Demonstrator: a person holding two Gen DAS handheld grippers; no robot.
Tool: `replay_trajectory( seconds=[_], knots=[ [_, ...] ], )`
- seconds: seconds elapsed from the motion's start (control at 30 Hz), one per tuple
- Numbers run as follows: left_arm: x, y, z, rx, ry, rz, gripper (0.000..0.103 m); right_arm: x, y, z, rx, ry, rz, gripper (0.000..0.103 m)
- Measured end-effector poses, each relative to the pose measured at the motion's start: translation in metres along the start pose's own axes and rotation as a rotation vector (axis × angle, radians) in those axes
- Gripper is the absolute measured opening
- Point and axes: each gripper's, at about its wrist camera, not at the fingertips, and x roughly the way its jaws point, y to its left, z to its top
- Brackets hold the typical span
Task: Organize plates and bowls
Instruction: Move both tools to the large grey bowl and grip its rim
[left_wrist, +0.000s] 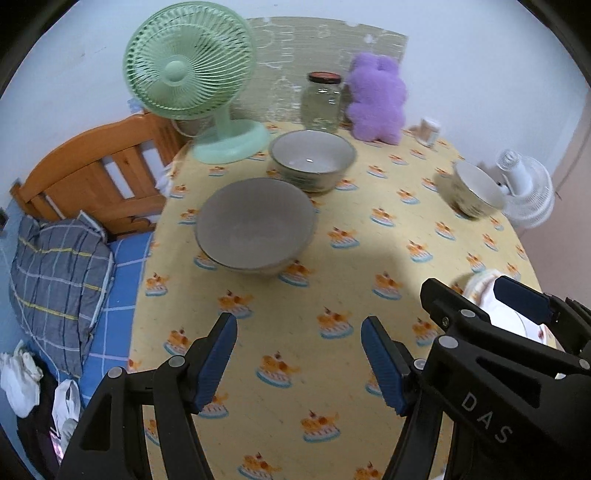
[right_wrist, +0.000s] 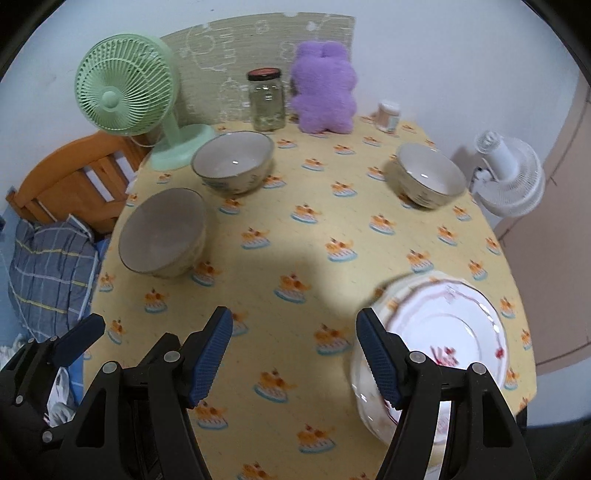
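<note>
Three bowls stand on the yellow-clothed table (left_wrist: 295, 295): a wide grey one (left_wrist: 255, 225) at the left, a patterned one (left_wrist: 312, 158) behind it, and a smaller one (left_wrist: 474, 190) at the far right. The same bowls appear in the right wrist view (right_wrist: 162, 232), (right_wrist: 232, 162), (right_wrist: 428, 177). A white plate with red flowers (right_wrist: 443, 332) lies near the front right edge. My left gripper (left_wrist: 299, 363) is open over bare cloth. My right gripper (right_wrist: 295, 354) is open too, its right finger (right_wrist: 380, 362) in front of the plate's left rim. Nothing sits between either pair of jaws.
Along the back stand a green fan (left_wrist: 184, 77), a glass jar (left_wrist: 321, 101), a purple plush toy (left_wrist: 376, 99) and a small jar (left_wrist: 428, 131). A white fan (right_wrist: 509, 177) stands off the table's right side. A wooden bed frame (left_wrist: 92, 173) and checked pillow (left_wrist: 55, 266) lie left.
</note>
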Motion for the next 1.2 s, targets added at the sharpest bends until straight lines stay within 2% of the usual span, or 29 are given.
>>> replay_trajectory(
  seconds=[0.37,0.57,0.67,0.8,0.87,1.07,1.13,1.2],
  knots=[
    [0.043,0.038,0.045,-0.093,-0.011,0.144,0.069,0.053,0.033,0.054,-0.037,0.006,0.104,0.073],
    [0.065,0.058,0.058,-0.140,-0.017,0.160,0.064,0.077,0.051,0.073,-0.051,0.015,0.124,0.072],
    [0.076,0.064,0.064,-0.146,-0.017,0.163,0.056,0.088,0.058,0.079,-0.059,0.016,0.126,0.067],
    [0.091,0.071,0.070,-0.156,-0.001,0.164,0.054,0.103,0.068,0.086,-0.072,0.025,0.133,0.063],
    [0.097,0.074,0.073,-0.158,0.007,0.156,0.050,0.109,0.072,0.088,-0.080,0.030,0.138,0.061],
    [0.114,0.078,0.078,-0.155,0.032,0.141,0.038,0.129,0.082,0.094,-0.088,0.052,0.151,0.048],
    [0.115,0.078,0.079,-0.147,0.027,0.149,0.036,0.134,0.082,0.095,-0.079,0.068,0.157,0.040],
    [0.116,0.078,0.079,-0.147,0.031,0.149,0.036,0.137,0.083,0.095,-0.077,0.074,0.167,0.036]
  ],
)
